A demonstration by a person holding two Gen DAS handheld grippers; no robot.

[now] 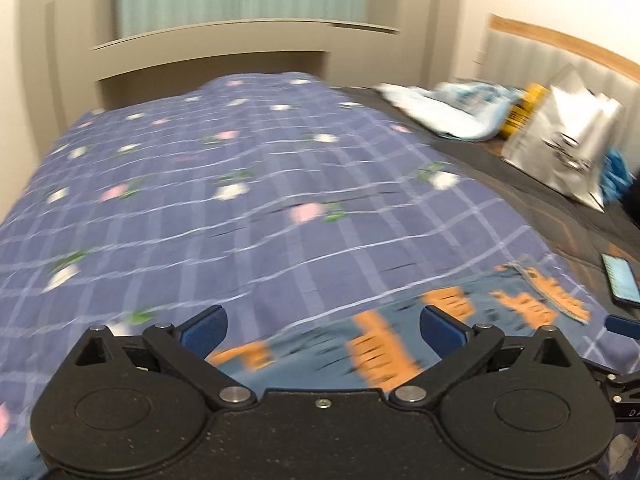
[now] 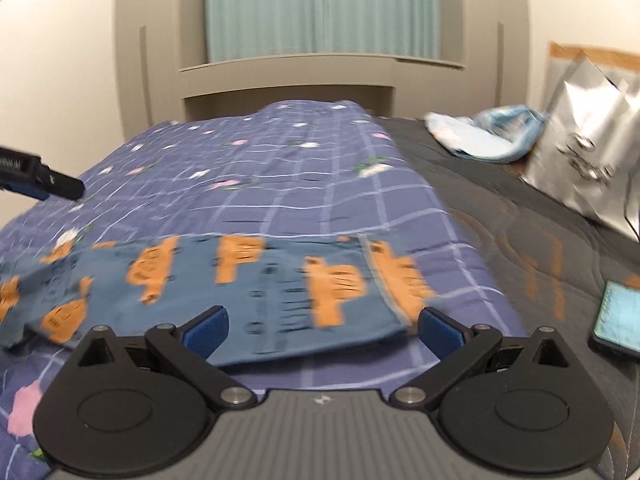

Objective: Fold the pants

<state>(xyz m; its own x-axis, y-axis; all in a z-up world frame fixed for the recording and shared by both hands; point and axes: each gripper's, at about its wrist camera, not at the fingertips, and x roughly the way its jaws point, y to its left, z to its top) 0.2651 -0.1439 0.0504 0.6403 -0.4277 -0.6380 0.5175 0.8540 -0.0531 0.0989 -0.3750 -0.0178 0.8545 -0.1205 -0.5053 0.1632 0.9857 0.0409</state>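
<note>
Pants [image 2: 248,292], blue with orange cat prints, lie flat on the checked floral bedspread [image 2: 280,184], below both spread, empty grippers: left gripper [image 1: 323,330], right gripper [image 2: 323,330]. A lit smartphone [image 2: 618,316], silver bag [image 2: 588,152] with unreadable print and pale blue cloth [image 2: 480,132] sit rightward.

The pants [image 2: 256,292] are seen to be soft matt cloth, blue with an orange print. The checked bedspread [image 1: 240,184] is woven matt cloth. Matt black plastic with bright metal pivot pins is shown on the left gripper [image 1: 323,330] and right gripper [image 2: 323,330], whose pads [image 2: 208,332] look like rough blue fabric. The silver bag [image 2: 588,152] appears glossy and crinkled. A glossy screen is shown by the phone [image 2: 620,316]. The headboard [image 1: 208,52] looks smooth and matt.
</note>
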